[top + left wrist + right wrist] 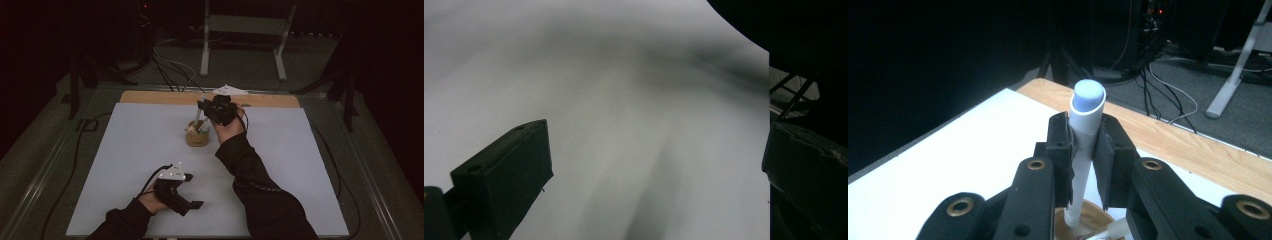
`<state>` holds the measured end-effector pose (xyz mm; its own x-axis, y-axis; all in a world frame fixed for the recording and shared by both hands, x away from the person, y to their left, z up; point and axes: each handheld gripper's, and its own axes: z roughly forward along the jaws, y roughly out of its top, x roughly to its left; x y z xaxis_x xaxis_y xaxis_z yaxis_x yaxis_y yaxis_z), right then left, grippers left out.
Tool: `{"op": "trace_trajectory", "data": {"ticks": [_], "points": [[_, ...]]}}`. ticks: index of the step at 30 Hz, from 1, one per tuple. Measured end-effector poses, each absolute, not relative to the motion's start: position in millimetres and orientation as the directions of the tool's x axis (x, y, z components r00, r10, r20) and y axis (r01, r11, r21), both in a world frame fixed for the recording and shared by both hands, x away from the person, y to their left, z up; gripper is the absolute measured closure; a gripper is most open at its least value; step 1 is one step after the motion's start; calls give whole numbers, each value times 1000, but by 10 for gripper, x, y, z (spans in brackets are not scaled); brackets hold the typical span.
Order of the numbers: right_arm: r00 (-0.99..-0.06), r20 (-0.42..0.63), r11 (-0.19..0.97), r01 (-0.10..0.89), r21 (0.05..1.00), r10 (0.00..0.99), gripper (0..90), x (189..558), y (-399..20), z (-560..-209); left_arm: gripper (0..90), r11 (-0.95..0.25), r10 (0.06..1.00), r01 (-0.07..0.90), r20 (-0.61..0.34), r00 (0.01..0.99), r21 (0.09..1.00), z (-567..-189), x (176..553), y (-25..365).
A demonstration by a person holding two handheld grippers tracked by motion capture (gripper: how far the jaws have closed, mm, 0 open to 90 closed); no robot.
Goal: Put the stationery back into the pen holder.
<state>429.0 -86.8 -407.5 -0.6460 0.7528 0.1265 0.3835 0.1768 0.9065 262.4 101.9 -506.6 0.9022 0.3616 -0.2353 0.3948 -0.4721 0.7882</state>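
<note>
- Presently, right claw (1083, 150): black jaws clamped on the white cylindrical marker with a pale blue cap (1087, 115), held upright, its lower end inside the round tan wooden cup (197, 136).
- Cup: stands mid-counter on the white sheet-covered counter (125, 150), other pens inside.
- Left claw (192, 206): jaws wide apart, nothing between them, low over the near counter, well apart from the cup.
- Bare wooden edge (1168, 135): far side.

no readable text, labels or numbers, perhaps lost in dim, blurred views
</note>
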Motion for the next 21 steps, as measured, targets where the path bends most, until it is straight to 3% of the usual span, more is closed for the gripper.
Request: {"op": "trace_trajectory", "data": {"ticks": [21], "points": [[-632,123,249,467,848,765,780,4403,-725,-4390,5,-473,367,395,-232,901,787,-5064,2629,1024]]}}
